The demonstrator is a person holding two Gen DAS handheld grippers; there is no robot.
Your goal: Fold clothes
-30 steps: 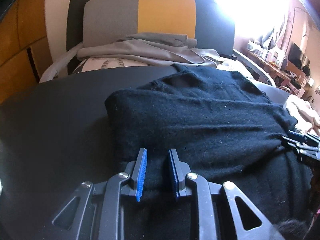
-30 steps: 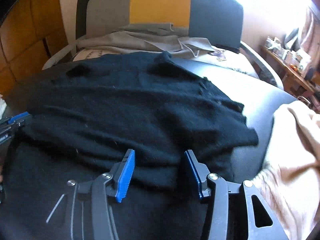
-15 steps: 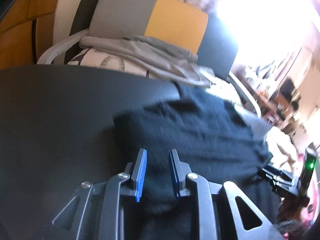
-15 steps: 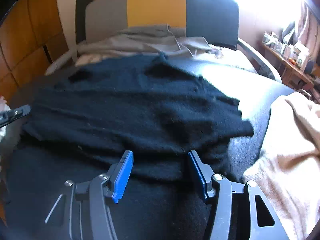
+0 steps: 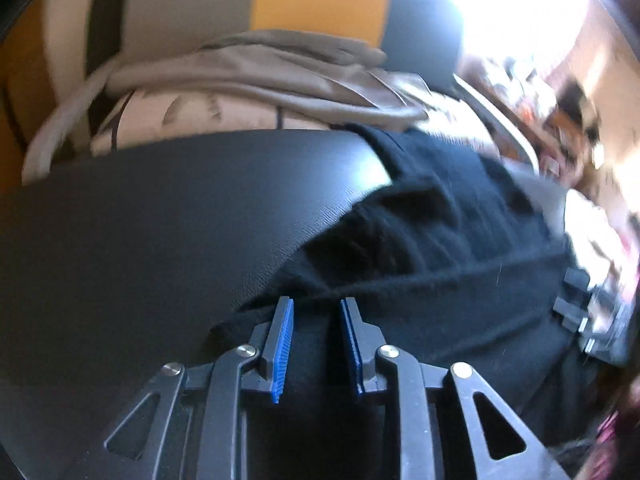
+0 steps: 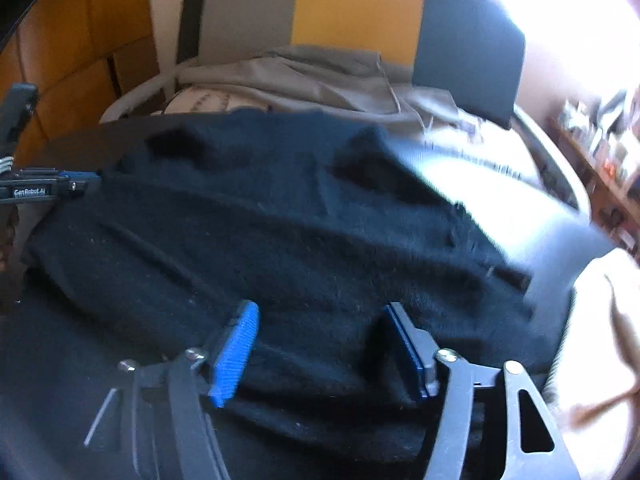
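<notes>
surface: black tabletop (image 5: pixel 160 216), chair (image 6: pixel 360 12) draped with grey cloth (image 6: pixel 304 76) behind | black sweater (image 6: pixel 300 232) is spread on it | left gripper (image 5: pixel 316 312) jaws opening, fabric between | right gripper (image 6: pixel 320 316) jaws opening wide over sweater | cream fabric (image 6: pixel 600 340) is seen only in right view

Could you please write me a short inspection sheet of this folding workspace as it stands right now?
Surface: dark table, bare on its left side.
Job's things: black sweater lies spread and rumpled on the table.
Clutter: cream cloth at the right edge.
Grippers: left gripper opening, sweater edge between its jaws; right gripper opening wide over the sweater, pads clear.
Cables: nothing seen.
Surroundings: chair with grey, yellow and dark back panels, grey garment draped on it; crowded shelf at right.
</notes>
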